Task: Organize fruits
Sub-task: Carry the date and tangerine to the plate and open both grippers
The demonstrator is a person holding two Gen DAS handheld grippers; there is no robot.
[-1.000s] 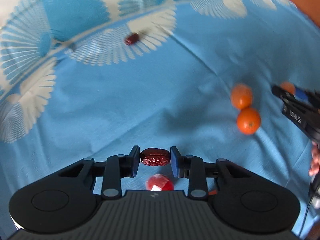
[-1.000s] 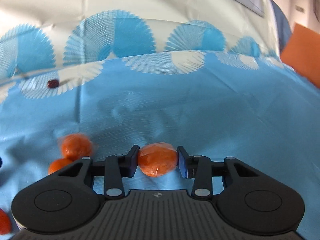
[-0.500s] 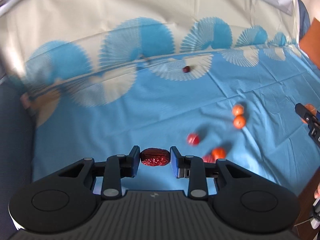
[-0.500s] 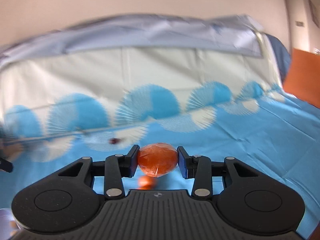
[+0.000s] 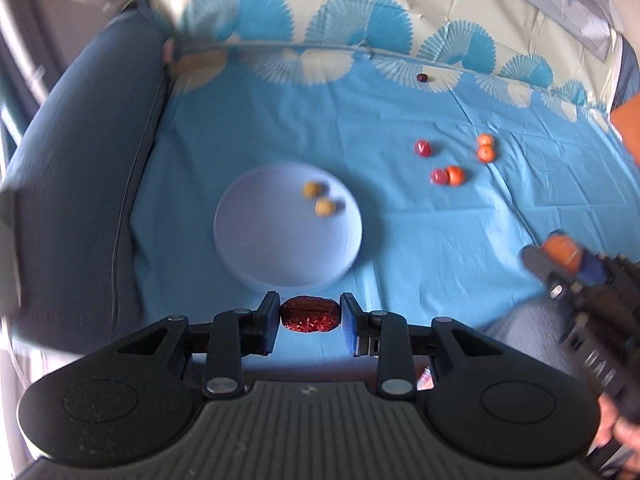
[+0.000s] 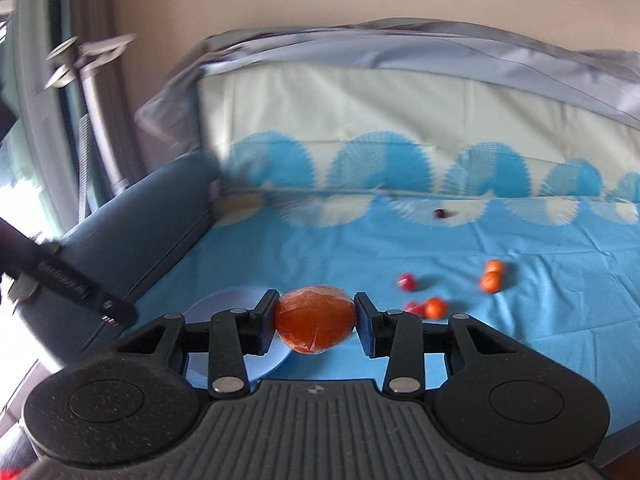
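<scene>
Blue cloth (image 5: 280, 128) with white fan prints covers the surface, and a pale lilac round plate (image 5: 256, 248) has come into view since a second ago. Your left gripper (image 5: 310, 316) stays clamped on a wrinkled dark-red date (image 5: 310, 315), now just short of the plate's near rim. Your right gripper (image 6: 316, 316) stays clamped on a wrapped orange fruit (image 6: 315, 318), to the plate's right. Two yellow-brown fruits (image 5: 318, 199) already lie on the plate; loose orange and red fruits (image 5: 448, 176) remain right of it. Both carries look close to drop-off.

Creased blue cloth (image 5: 440, 240), smooth matt plate (image 5: 280, 248), wrinkled glossy red date (image 5: 310, 315).
</scene>
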